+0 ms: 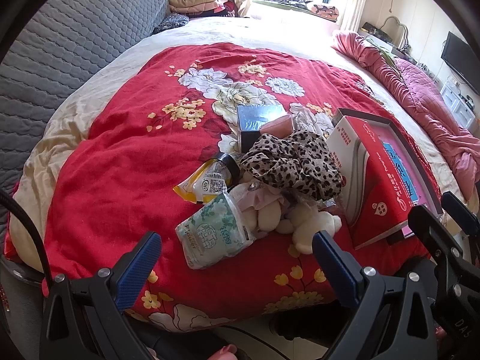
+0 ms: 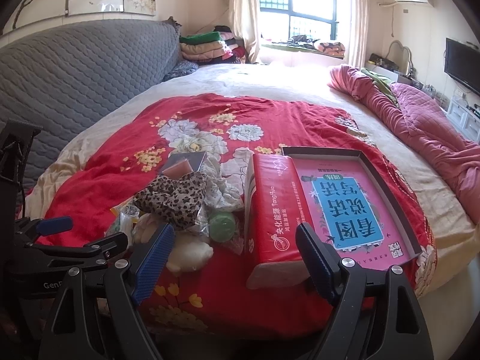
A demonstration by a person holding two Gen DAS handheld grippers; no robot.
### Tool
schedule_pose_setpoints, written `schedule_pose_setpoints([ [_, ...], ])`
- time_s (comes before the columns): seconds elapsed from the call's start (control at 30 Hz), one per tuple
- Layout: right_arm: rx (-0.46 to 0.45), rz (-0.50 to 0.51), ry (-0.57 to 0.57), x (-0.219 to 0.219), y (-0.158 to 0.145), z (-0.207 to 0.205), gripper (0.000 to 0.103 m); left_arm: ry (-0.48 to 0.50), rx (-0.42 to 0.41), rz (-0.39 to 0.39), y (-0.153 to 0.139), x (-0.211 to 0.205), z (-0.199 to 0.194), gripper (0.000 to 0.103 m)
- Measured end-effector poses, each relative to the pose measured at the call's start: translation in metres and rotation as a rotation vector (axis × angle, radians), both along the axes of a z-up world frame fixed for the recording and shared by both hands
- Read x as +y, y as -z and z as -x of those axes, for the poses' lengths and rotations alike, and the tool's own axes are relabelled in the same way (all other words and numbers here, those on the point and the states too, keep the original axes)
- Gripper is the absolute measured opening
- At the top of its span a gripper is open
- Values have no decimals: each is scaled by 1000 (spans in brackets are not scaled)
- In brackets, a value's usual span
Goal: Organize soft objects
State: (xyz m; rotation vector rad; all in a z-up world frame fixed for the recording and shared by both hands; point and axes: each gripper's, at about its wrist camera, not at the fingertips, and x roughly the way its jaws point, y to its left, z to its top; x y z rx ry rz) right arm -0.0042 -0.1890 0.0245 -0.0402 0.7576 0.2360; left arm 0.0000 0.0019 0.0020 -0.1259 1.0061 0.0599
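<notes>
Both claws gape wide and hold nothing. The left claw (image 1: 237, 255) hovers at the bottom of its frame over a green-white tissue pack (image 1: 214, 232), which lies beside a cream plush toy (image 1: 303, 225). Above them at frame centre sits a leopard-print cloth (image 1: 295, 162) on the red floral quilt (image 1: 120, 165). The right claw (image 2: 235, 249) sits at lower centre before a red package (image 2: 273, 207) leaning on a shallow box (image 2: 387, 177) holding a pink book (image 2: 348, 207)

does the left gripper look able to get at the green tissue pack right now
Probably yes. The left gripper is open and empty, and the green tissue pack lies just ahead between its fingers, nothing on top, only the white plush toy touching its side.
</notes>
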Motion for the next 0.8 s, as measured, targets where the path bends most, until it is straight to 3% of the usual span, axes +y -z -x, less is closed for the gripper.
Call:
schedule_pose_setpoints([
  [0.43,10,-11,-20,4,5,-1,84,-19,6,36,7,12,-1,101],
  [0.8,24,2,-99,32,15,-20,84,-115,37,101,26,65,-11,101],
])
